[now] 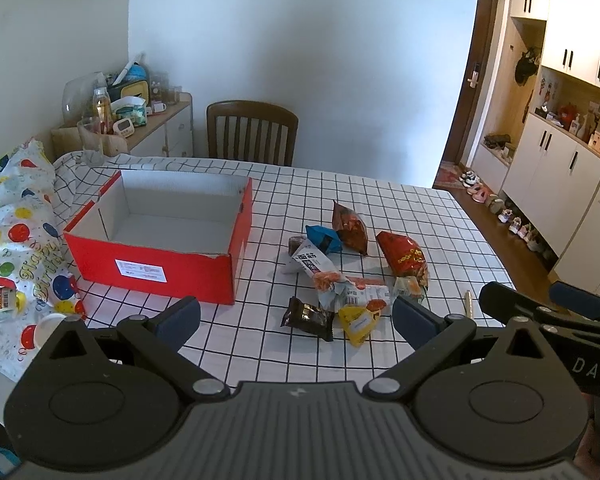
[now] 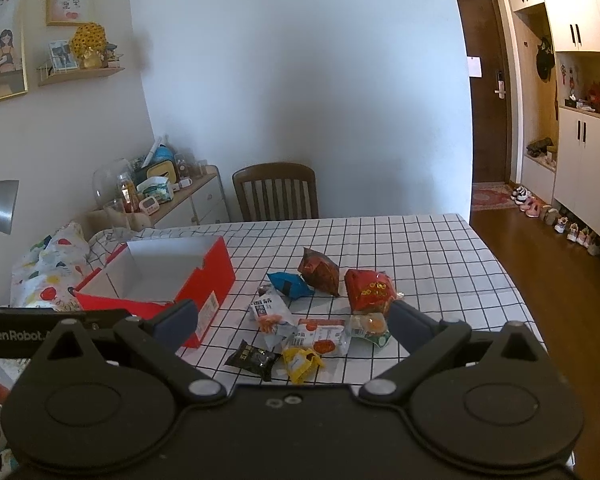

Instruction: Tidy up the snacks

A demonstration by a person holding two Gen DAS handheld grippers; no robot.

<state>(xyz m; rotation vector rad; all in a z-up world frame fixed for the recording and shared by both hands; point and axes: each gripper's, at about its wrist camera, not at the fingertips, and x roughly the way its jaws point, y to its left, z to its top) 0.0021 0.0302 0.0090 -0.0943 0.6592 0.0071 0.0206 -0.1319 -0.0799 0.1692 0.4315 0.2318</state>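
Observation:
An open, empty red box (image 1: 156,264) stands on the checked tablecloth at left; it also shows in the right wrist view (image 2: 208,292). To its right lies a loose pile of snack packets: a red bag (image 1: 404,256) (image 2: 368,290), a dark red bag (image 1: 350,228) (image 2: 320,272), a blue packet (image 1: 324,238) (image 2: 290,284), a black packet (image 1: 308,318) (image 2: 254,358), a yellow packet (image 1: 358,322) (image 2: 300,364) and white packets (image 1: 312,264) (image 2: 322,338). My left gripper (image 1: 296,316) is open and empty, just short of the pile. My right gripper (image 2: 292,320), seen also at the right edge of the left wrist view (image 1: 540,300), is open and empty.
A balloon-print birthday bag (image 1: 16,236) lies left of the box. A wooden chair (image 1: 252,132) stands at the table's far side. A cluttered sideboard (image 1: 140,120) is at the back left. The table's right edge (image 1: 480,236) drops to a wooden floor with shoes.

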